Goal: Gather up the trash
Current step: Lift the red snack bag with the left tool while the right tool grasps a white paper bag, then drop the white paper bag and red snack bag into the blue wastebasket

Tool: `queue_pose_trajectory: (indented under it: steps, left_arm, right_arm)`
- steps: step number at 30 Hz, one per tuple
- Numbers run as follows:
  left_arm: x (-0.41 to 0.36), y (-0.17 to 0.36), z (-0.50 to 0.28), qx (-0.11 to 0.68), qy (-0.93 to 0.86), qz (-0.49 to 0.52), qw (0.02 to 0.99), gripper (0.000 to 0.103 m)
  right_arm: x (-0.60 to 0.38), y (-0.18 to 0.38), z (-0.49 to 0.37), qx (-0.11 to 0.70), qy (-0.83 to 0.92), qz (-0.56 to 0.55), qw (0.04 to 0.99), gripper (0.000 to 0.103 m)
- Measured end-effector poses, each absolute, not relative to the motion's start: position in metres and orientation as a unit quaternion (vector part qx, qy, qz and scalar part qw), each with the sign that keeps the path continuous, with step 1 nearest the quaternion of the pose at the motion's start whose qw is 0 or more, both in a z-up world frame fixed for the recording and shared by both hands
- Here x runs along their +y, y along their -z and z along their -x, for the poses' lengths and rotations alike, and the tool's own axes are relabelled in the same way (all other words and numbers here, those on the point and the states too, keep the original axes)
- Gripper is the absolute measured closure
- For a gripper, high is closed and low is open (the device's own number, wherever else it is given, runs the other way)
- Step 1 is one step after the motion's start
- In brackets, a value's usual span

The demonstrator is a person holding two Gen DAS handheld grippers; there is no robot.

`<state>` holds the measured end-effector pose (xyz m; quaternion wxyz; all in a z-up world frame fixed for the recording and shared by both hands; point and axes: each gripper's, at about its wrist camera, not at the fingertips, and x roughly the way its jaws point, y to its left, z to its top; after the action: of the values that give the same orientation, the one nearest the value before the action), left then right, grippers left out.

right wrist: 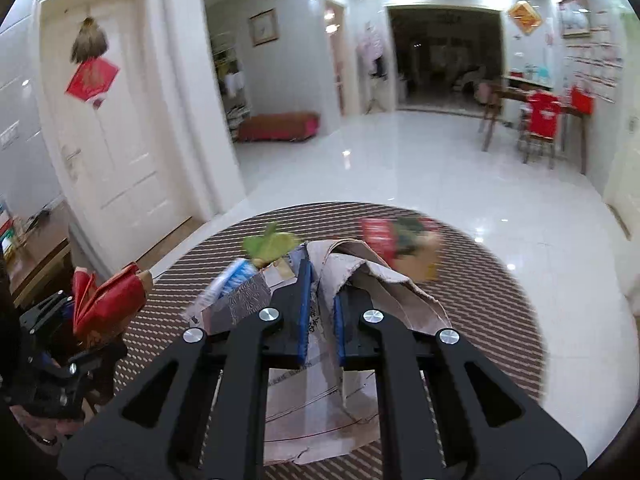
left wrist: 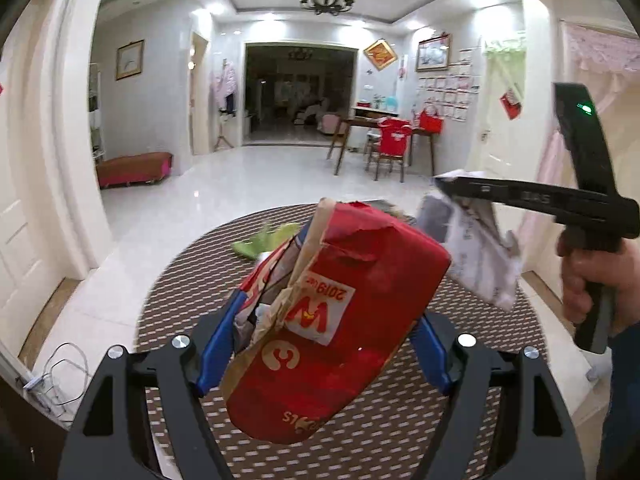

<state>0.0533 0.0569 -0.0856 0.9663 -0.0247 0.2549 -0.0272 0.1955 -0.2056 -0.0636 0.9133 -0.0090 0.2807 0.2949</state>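
My left gripper [left wrist: 320, 354] is shut on a torn red paper bag [left wrist: 352, 316] with its open mouth up, held above the round brown patterned table [left wrist: 192, 280]. My right gripper [right wrist: 320, 312] is shut on crumpled grey-white paper [right wrist: 316, 400]; in the left wrist view that paper [left wrist: 480, 252] hangs just right of the bag. On the table lie a green scrap [right wrist: 268, 244], a blue-white wrapper [right wrist: 228, 280] and a red-and-brown carton piece [right wrist: 404, 244]. The bag also shows at the left of the right wrist view [right wrist: 108, 300].
White tiled floor [left wrist: 256, 176] surrounds the table. A white door [right wrist: 108, 136] stands left, a red bench [left wrist: 134, 168] farther back, and a wooden dining table with chairs [left wrist: 384, 140] at the far right. Cables [left wrist: 60, 376] lie on the floor at lower left.
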Motion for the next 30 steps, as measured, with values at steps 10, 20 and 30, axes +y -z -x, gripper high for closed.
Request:
queue_pose_trajectory:
  steps: [10,20,30]
  left_arm:
    - [-0.036,0.095,-0.074,0.263,0.114,0.014,0.958,0.028]
    - [-0.128,0.111,-0.121,0.301,0.175,-0.016,0.937,0.027]
    - [-0.239,0.139,-0.178,0.357,0.243,-0.057,0.9,0.027]
  right_arm:
    - [-0.395,0.118,-0.186,0.341,-0.109,-0.057,0.932,0.093]
    - [-0.5,0.31,-0.242,0.516,0.023,-0.112,0.849,0.09]
    - [-0.537,0.422,-0.261,0.574,-0.016,-0.22,0.789,0.029]
